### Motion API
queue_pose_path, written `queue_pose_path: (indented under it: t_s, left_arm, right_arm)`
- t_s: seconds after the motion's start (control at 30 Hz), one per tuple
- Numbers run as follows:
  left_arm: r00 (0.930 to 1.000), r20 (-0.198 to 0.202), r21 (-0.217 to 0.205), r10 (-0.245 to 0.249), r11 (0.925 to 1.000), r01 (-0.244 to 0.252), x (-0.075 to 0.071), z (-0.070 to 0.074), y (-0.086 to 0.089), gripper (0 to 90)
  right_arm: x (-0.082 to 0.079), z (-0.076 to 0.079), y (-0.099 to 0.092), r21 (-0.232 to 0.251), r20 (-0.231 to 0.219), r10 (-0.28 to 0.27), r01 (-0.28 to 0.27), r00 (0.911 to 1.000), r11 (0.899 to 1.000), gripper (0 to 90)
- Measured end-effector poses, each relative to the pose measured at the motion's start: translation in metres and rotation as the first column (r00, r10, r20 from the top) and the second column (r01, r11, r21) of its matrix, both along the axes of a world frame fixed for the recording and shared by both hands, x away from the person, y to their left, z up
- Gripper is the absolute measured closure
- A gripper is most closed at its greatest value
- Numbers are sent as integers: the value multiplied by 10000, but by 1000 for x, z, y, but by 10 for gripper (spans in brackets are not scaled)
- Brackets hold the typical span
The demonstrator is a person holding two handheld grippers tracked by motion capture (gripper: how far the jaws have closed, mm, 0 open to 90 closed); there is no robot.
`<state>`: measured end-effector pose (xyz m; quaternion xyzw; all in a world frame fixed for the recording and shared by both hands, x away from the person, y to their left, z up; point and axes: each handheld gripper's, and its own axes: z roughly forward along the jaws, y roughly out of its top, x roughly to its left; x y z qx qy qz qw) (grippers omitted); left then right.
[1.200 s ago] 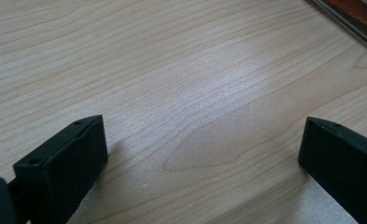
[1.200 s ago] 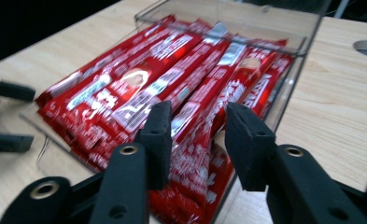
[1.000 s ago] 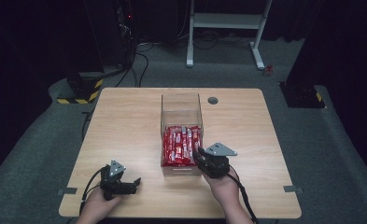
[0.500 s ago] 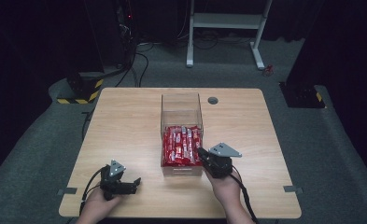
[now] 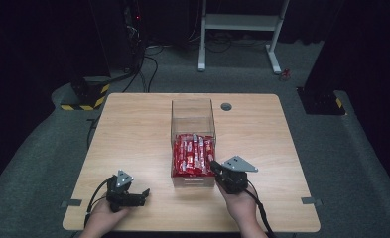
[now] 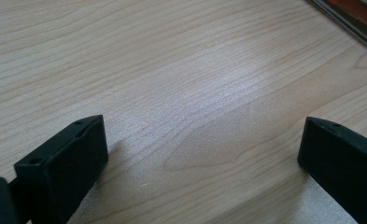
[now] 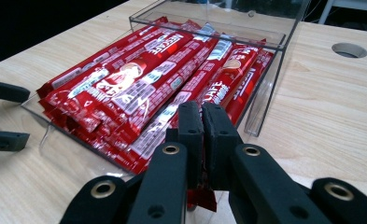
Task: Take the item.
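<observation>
We see the right hand-held gripper (image 7: 202, 122) clenched on a red foil sachet (image 7: 201, 196) at the near end of the clear plastic box (image 5: 192, 111) mid-counter (image 5: 133, 129); the left hand-held gripper (image 6: 202, 154) rests released on bare wood.

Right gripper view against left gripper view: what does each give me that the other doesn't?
Right gripper view: the right gripper shut on the end of a sachet, the sachets piled in the clear box, and the hole in the tabletop. Left gripper view: the left gripper, jaws wide open over bare wood. Shared: the table and an edge of the box.
</observation>
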<state>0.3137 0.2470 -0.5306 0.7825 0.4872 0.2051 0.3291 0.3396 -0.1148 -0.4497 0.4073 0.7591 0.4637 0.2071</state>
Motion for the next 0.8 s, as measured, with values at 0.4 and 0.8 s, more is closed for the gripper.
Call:
queue_pose_path:
  t_s: [0.4,0.8]
  left_arm:
    - [10000,-5,9,71,10000,-71,2,0,-1,18]
    - [10000,-5,-3,77,10000,-77,3,0,-2,17]
  right_arm:
    - [-12,0,-6,258,-52,-14,15,10000,9997,870]
    - [-18,3,-8,208,65,0,-2,10000,9998,870]
